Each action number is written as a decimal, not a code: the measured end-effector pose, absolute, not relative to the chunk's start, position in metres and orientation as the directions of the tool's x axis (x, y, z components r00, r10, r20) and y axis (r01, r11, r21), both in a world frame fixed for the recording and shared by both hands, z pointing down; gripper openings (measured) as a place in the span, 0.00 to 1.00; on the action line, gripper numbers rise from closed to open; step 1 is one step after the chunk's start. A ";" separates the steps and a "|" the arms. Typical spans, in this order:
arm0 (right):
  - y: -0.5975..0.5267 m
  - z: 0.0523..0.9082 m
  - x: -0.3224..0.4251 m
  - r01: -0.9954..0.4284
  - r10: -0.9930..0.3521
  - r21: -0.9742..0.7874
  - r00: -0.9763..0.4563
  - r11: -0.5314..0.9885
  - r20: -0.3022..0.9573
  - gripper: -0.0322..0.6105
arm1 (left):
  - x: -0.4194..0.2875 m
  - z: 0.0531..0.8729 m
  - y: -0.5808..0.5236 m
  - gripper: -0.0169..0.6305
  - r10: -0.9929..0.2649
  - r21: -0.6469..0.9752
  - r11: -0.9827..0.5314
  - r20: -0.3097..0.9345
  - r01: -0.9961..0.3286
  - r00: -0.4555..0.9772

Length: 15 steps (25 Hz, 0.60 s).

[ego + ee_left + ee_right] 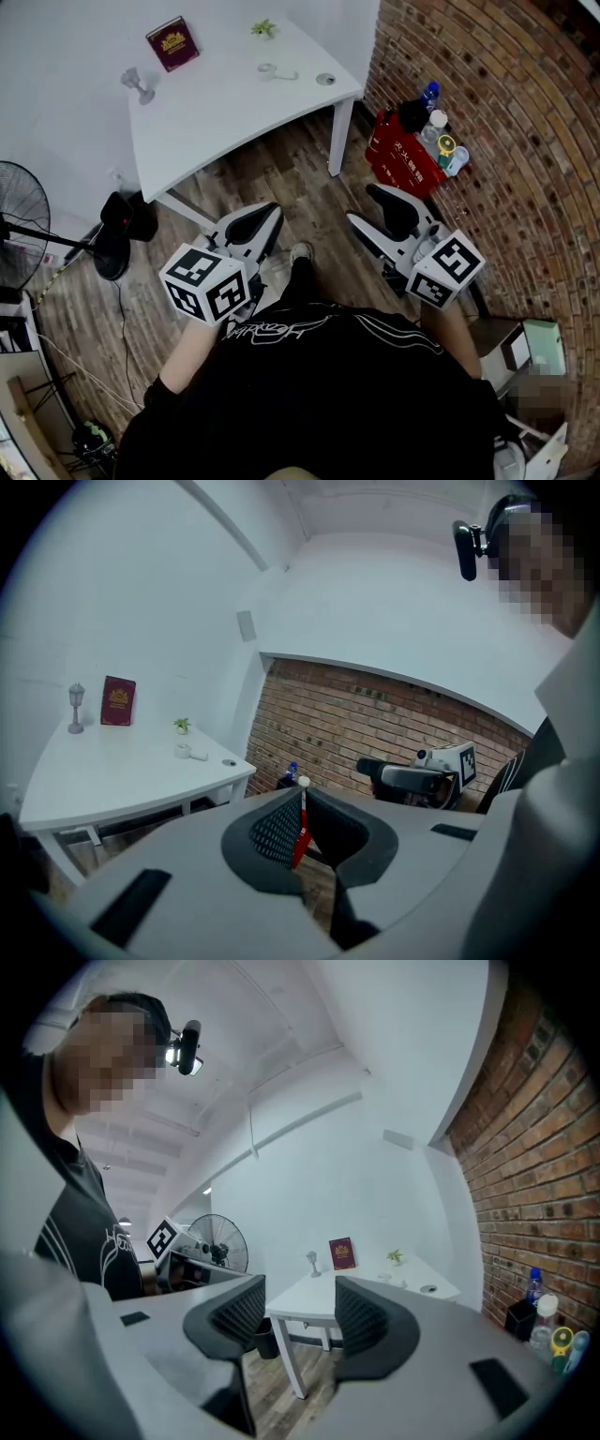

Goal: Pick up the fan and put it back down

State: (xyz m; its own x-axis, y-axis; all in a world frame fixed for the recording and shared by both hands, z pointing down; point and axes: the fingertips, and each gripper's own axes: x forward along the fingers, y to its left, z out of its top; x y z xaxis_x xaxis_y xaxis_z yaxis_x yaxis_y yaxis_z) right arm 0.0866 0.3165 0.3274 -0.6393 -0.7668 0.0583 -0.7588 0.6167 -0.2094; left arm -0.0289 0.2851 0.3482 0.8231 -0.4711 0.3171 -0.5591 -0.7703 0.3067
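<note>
A black standing fan (pixel 21 225) is at the left edge of the head view, its round base (pixel 111 257) on the wood floor; in the right gripper view the fan (pixel 217 1241) shows far off to the left. Both grippers are held in front of the person's chest, well away from it. My left gripper (pixel 267 216) has its pads together with only a thin slit, and nothing is held (pixel 302 799). My right gripper (pixel 377 202) stands open with an empty gap between its pads (pixel 300 1302).
A white table (pixel 234 112) ahead carries a maroon book (pixel 172 43), a small grey ornament (pixel 139 84) and a tiny plant (pixel 263 28). A red crate with bottles (pixel 408 150) stands by the brick wall (pixel 516 103). A black bin (pixel 129 214) sits near the fan's base.
</note>
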 end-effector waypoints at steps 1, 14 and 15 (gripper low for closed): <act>0.303 0.328 0.088 -0.761 -0.769 -0.213 -0.636 0.612 0.063 0.39 | -0.028 0.348 0.271 0.09 -0.468 0.311 -0.770 0.318 -0.557 0.824; 0.111 0.322 0.090 -0.795 -0.777 -0.154 -0.607 0.587 0.168 0.50 | -0.030 0.355 0.078 0.09 -0.407 0.377 -0.768 0.336 -0.517 0.849; 0.097 0.323 0.089 -0.796 -0.775 -0.155 -0.606 0.586 0.179 0.50 | -0.031 0.357 0.067 0.09 -0.397 0.381 -0.773 0.334 -0.508 0.855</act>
State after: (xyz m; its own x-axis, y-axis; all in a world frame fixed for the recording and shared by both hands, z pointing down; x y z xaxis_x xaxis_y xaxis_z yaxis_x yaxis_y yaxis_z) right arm 0.0887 0.0971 0.3235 -0.6057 -0.7752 0.1792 -0.7955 0.5856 -0.1555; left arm -0.0308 0.0669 0.3566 0.8550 -0.3970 0.3336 -0.5076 -0.7726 0.3813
